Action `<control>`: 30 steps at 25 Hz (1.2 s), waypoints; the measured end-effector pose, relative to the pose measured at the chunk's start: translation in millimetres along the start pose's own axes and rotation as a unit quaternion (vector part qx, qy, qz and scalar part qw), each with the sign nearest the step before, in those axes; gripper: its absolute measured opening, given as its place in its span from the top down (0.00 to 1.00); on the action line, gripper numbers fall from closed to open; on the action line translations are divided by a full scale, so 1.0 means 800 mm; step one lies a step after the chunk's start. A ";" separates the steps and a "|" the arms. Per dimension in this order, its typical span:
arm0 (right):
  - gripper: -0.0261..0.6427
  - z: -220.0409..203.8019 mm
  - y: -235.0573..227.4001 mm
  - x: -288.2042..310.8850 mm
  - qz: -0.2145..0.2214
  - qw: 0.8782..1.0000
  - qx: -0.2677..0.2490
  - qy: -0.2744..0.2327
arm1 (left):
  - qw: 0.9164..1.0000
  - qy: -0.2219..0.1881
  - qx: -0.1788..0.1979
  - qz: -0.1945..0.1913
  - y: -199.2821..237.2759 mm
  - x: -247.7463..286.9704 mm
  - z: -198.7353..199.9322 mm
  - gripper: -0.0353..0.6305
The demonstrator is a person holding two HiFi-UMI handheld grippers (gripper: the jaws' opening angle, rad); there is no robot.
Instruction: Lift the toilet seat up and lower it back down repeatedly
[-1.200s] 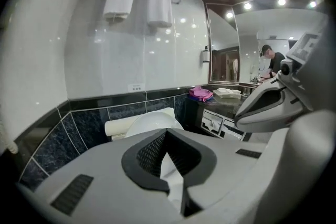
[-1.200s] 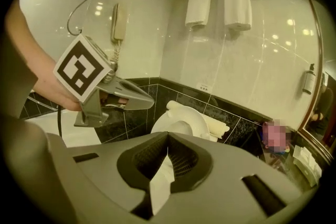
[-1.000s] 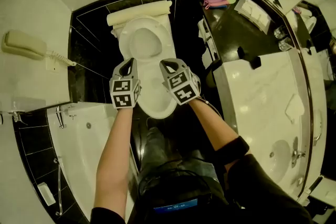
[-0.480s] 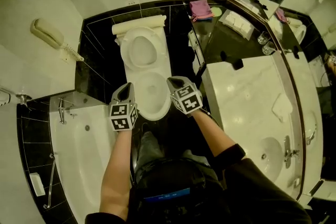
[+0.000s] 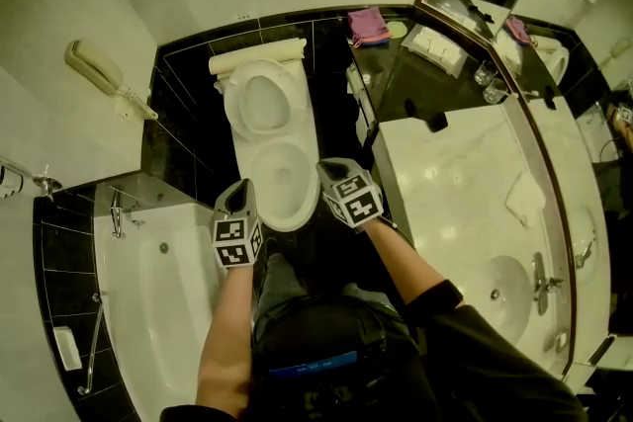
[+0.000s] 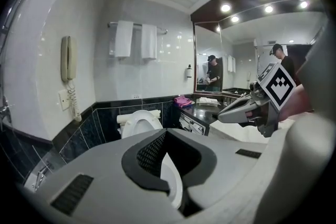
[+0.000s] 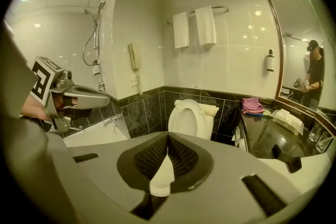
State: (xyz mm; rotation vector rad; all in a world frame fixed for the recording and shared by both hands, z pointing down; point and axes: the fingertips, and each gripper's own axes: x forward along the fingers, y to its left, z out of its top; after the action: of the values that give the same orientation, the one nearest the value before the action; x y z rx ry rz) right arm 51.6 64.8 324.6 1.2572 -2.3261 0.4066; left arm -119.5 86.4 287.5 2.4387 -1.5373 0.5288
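Bathroom: raised toilet seat [image 5: 259, 102] beyond shut jaws, untouched.

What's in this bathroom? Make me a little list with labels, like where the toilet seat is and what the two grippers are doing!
place: bathroom
toilet seat: up, leaning back against the tank
bowl: uncovered
left gripper: shut, empty, near the bowl's front, clear of the seat
right gripper: shut, empty, on the bowl's other side
phone: on the wall beside the toilet
pink cloth: on the black counter
bathtub: on the person's left
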 end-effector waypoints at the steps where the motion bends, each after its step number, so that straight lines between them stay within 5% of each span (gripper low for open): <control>1: 0.93 -0.002 -0.001 -0.001 0.000 1.000 -0.001 0.002 | 1.000 -0.001 0.000 0.000 -0.002 -0.001 -0.001 0.97; 14: 0.93 0.036 -0.008 0.027 -0.005 0.999 -0.038 0.006 | 1.000 0.014 -0.006 -0.010 0.018 0.029 -0.007 0.96; 30: 0.71 0.088 -0.066 0.258 -0.005 0.991 -0.120 0.057 | 0.997 0.058 -0.003 -0.054 0.110 0.215 -0.019 0.96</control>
State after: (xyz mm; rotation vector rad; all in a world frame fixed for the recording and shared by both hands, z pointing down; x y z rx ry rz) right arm -20.1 -141.4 375.7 1.1016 -2.1952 0.1836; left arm -134.2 -88.2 370.2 2.4245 -1.3518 0.6310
